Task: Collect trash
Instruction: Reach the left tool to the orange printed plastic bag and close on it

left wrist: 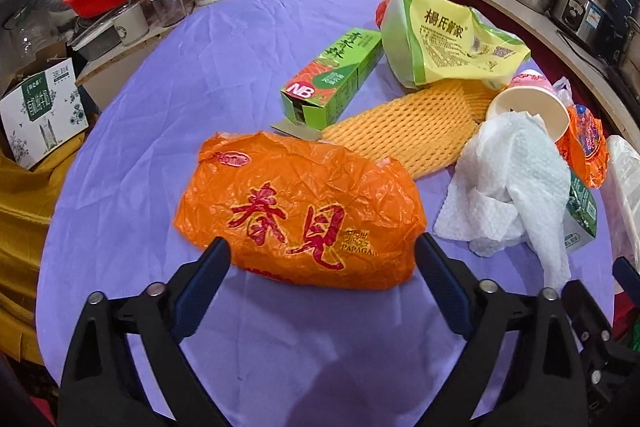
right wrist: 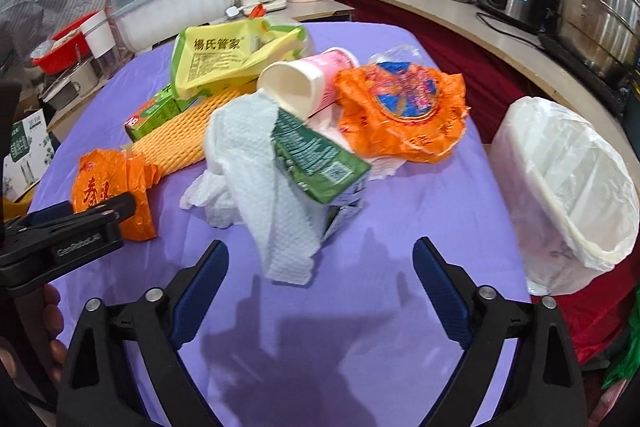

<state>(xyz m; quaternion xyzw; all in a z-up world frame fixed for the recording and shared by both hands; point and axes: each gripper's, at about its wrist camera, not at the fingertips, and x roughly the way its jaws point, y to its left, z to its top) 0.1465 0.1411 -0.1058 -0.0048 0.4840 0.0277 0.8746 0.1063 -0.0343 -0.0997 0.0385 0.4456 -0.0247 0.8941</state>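
Trash lies on a purple tablecloth (left wrist: 160, 107). My left gripper (left wrist: 322, 255) is open, its fingers on either side of the near edge of an orange plastic bag (left wrist: 300, 211), not closed on it. The bag also shows in the right wrist view (right wrist: 108, 187), where the left gripper (right wrist: 80, 223) reaches in from the left. My right gripper (right wrist: 320, 255) is open and empty, just before a crumpled white paper towel (right wrist: 256, 187) and a green carton (right wrist: 316, 163). A white lined trash bin (right wrist: 568, 195) stands at the right.
Further trash: a green NB box (left wrist: 332, 79), yellow foam netting (left wrist: 404, 131), a yellow-green bag (left wrist: 440, 35), a pink paper cup (right wrist: 312, 83), a second orange wrapper (right wrist: 404, 111). Kettles, a dish cover and pots stand behind the table.
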